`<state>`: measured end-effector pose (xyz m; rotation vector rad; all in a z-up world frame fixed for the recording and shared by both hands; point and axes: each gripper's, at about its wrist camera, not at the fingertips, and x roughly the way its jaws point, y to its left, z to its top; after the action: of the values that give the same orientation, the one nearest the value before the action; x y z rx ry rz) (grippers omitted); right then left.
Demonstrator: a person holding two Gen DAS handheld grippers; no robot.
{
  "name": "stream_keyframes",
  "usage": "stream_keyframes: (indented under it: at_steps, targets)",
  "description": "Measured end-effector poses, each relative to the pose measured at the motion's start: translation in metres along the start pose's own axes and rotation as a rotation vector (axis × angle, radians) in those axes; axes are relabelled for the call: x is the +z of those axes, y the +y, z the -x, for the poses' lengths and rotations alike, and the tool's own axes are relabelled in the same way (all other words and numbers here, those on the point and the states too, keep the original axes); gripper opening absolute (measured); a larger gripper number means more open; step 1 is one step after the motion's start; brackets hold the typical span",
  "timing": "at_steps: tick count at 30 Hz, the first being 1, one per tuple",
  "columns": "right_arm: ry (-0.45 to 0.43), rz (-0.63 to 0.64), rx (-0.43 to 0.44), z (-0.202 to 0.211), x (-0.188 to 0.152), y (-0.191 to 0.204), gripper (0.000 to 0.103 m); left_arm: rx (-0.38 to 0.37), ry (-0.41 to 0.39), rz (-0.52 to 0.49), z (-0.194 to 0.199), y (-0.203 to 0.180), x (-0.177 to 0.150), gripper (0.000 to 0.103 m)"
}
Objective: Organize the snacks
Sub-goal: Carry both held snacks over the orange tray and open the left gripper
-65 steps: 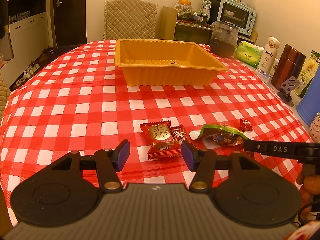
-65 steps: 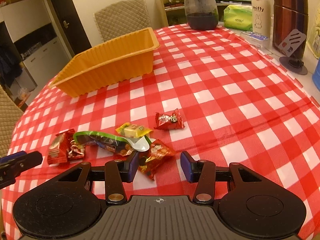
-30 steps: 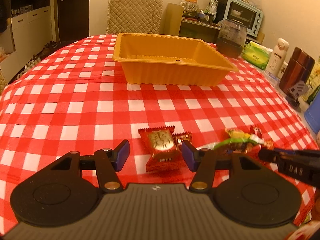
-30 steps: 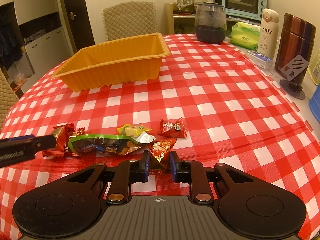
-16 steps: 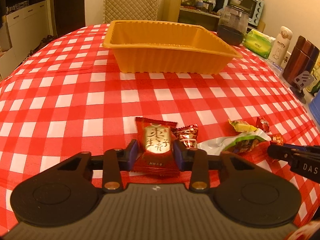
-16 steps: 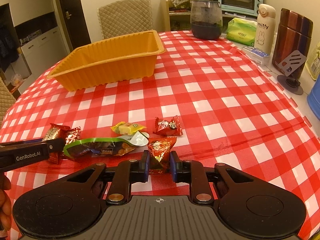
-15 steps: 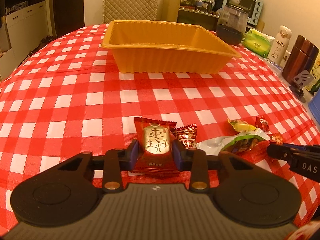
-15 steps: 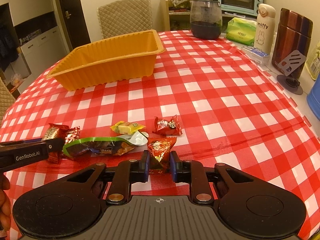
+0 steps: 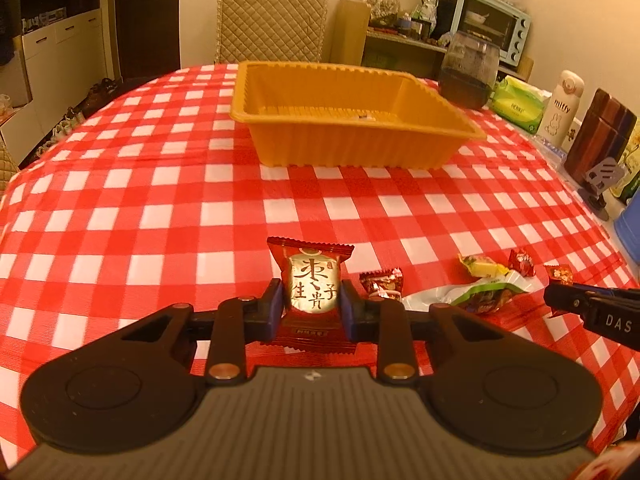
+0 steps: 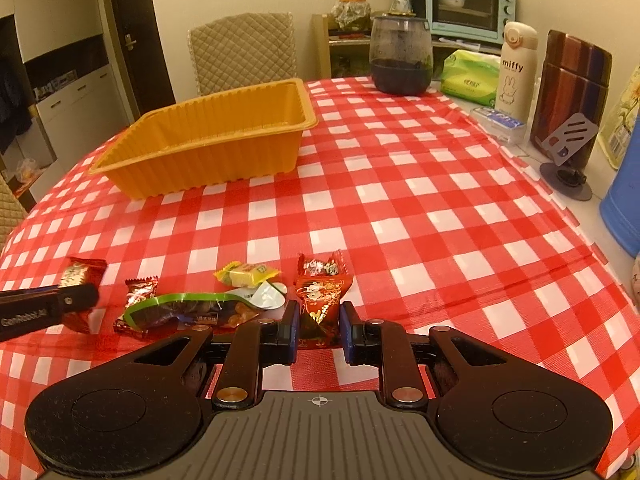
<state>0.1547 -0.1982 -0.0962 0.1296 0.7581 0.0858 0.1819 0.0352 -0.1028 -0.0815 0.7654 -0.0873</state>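
Red foil is what I've got in both sets of jaws. My left gripper (image 9: 310,306) is closed on a flat red packet (image 9: 311,288) w/ a gold oval and big characters, held upright, its bottom edge hanging below the pads. My right gripper (image 10: 319,330) is closed on a red triangle-shaped candy (image 10: 322,300), point down between the pads, wide end sticking out in front.

Just past the right jaws, on the red-and-white check cloth (image 10: 400,208) of the desk, lie the loose snacks: a small red candy (image 10: 320,266) right behind the triangle one, a yellow candy (image 10: 246,274) to its left, then a long green-edged bag (image 10: 188,314) w/ a white end, lying flat. A dark red twist candy (image 10: 138,288) sits at the bag's left end, and beyond it my left gripper's finger crosses in front of the packet it holds.

From the left view the same heap is off to my right, near the right gripper's black finger.

Further back, well apart from the snacks, stands the orange tray (image 9: 352,148), ribbed walls, near the middle of the desk. Behind it a quilted chair (image 9: 268,24). On the far right edge: dark glass jar (image 10: 400,56), green tissue pack (image 10: 470,76), white miffy bottle (image 10: 516,72), brown striped canister (image 10: 572,88), and a pale blue toaster oven (image 10: 466,6) on a shelf beyond.
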Motion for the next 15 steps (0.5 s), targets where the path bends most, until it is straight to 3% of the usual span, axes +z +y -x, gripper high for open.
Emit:
stream_keyframes:
  at_steps: [15]
  targets:
    - [-0.075, 0.019, 0.018, 0.017, 0.018, -0.004, 0.021, -0.036, -0.074, -0.047, 0.032, -0.008, 0.022, 0.026]
